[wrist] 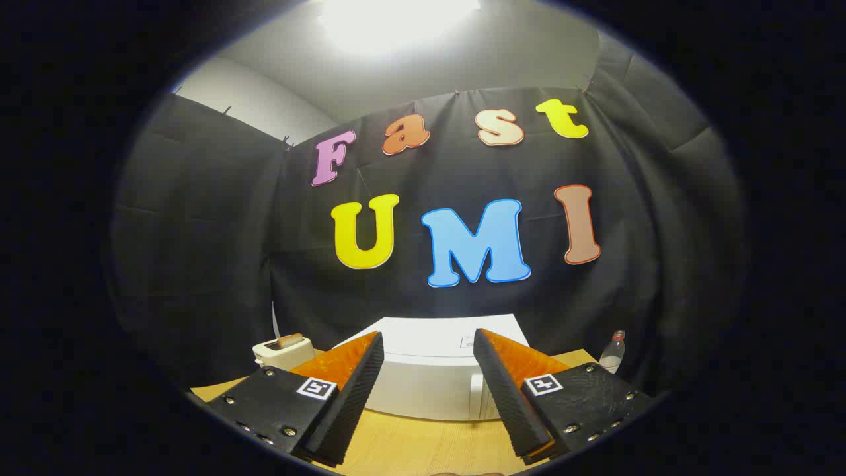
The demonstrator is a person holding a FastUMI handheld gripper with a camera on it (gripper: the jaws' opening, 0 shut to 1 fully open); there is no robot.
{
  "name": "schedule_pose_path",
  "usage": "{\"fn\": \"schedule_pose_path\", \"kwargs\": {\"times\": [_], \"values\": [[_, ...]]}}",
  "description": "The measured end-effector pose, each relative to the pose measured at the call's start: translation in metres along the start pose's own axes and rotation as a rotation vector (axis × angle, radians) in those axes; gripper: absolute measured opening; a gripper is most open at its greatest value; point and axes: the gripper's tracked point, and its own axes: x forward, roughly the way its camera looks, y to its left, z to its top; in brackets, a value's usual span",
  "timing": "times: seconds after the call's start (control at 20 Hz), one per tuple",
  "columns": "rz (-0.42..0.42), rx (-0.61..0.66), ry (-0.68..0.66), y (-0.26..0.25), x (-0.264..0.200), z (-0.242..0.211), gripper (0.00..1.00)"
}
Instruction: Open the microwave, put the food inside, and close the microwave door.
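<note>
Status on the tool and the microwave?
Tool open, holding nothing. Microwave just beyond the fingers, door looks shut. Toaster on one side, bottle on the other; nothing between tool and microwave.

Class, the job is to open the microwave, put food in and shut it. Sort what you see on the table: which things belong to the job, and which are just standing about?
Belongs to the job:
- microwave, door closed, just ahead of the fingers
- gripper, open, holding nothing

Just standing about:
- toaster with toast in it, beside the microwave
- bottle on the microwave's other side
</note>
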Motion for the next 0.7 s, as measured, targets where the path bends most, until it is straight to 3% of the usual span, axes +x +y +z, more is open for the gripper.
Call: {"fn": "schedule_pose_path", "kwargs": {"times": [0.7], "values": [[0.004,0.002,-0.005,0.0018,-0.0008,0.0007,0.88]]}}
